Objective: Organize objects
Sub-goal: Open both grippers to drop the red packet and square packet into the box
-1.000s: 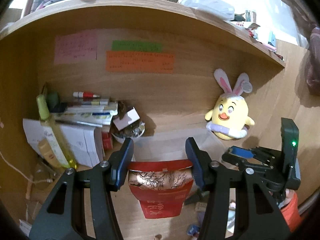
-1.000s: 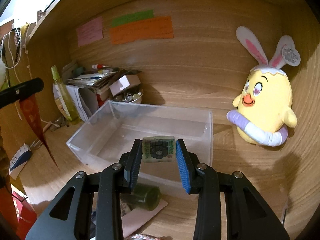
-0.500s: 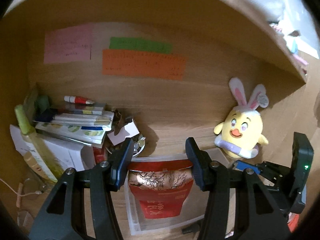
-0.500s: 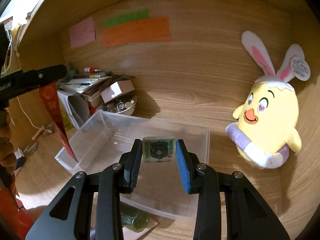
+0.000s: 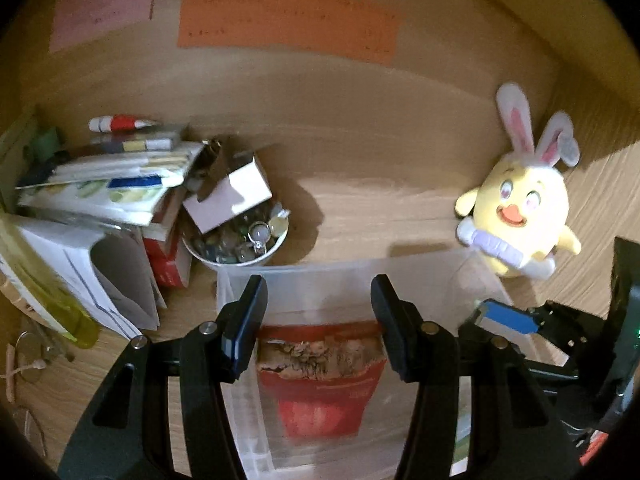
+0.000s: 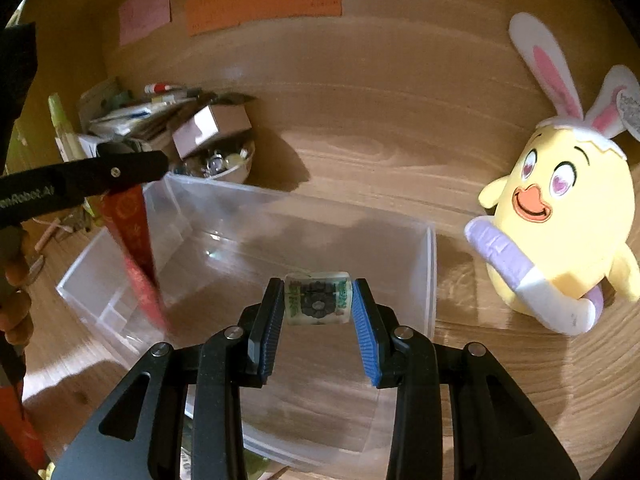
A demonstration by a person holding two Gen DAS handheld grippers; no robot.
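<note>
Two claws are in view, each clamped on one item above a clear plastic bin [image 6: 430,276] that sits on the wooden tabletop [image 6: 400,152]. The left claw [image 5: 318,320] is about half open and grips a red packet [image 5: 320,392] by its upper edge; the packet hangs down inside the left part of the bin. In the right wrist view the same packet [image 6: 134,248] shows as a thin red strip hanging below the left claw's black finger [image 6: 100,180]. The right claw [image 6: 318,316] is nearly closed, its pads pressed on both sides of a small white block with a green and black print [image 6: 318,298], held over the middle of the bin. The bin's floor looks bare. A yellow plush chick with rabbit ears [image 6: 560,216] stands just to the right of the bin. A bowl of small trinkets [image 5: 240,236] sits at the bin's far left corner, with a small cardboard box [image 5: 228,196] on top and a pile of books and papers [image 5: 100,184] beside it. Coloured paper notes [image 5: 288,20] are fixed to the back panel.
</note>
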